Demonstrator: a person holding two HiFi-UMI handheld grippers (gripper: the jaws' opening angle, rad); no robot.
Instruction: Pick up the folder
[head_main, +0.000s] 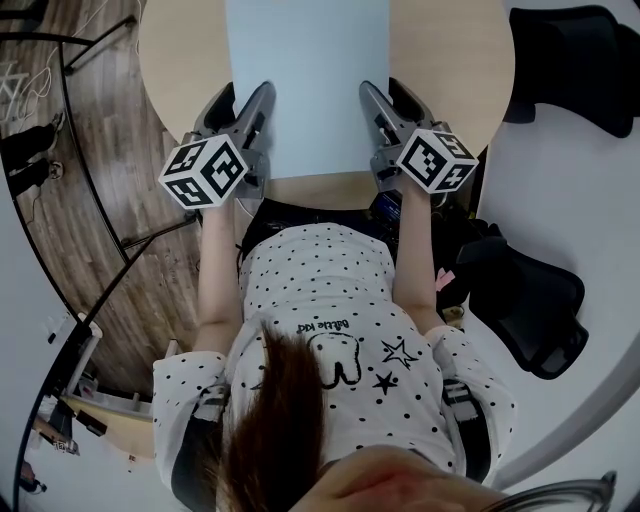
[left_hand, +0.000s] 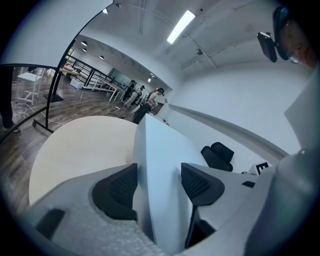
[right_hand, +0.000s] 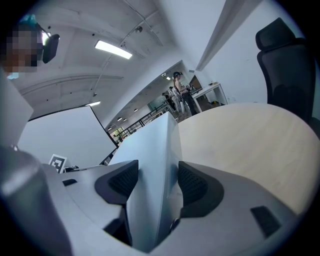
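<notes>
Slippage is the likely trouble: each hand-held gripper pinches only a thin margin of the folder (head_main: 305, 80). An uneven pull on the lift could slide the smooth cover out of one pair of pads, and the sheet would then sag or swing from the other. The left hand-held gripper (head_main: 256, 104) is closed on the folder's left edge and the right hand-held gripper (head_main: 374, 102) on its right edge, both at the end nearest the person. The folder stretches ahead of and between them over the desk (head_main: 440, 40); whether its far end rests there I cannot tell. Pulling the two apart or twisting them could buckle it. Count: one folder, two hand-held grippers, one desk, two black chairs (head_main: 565, 60) off to the right gripper's side.
</notes>
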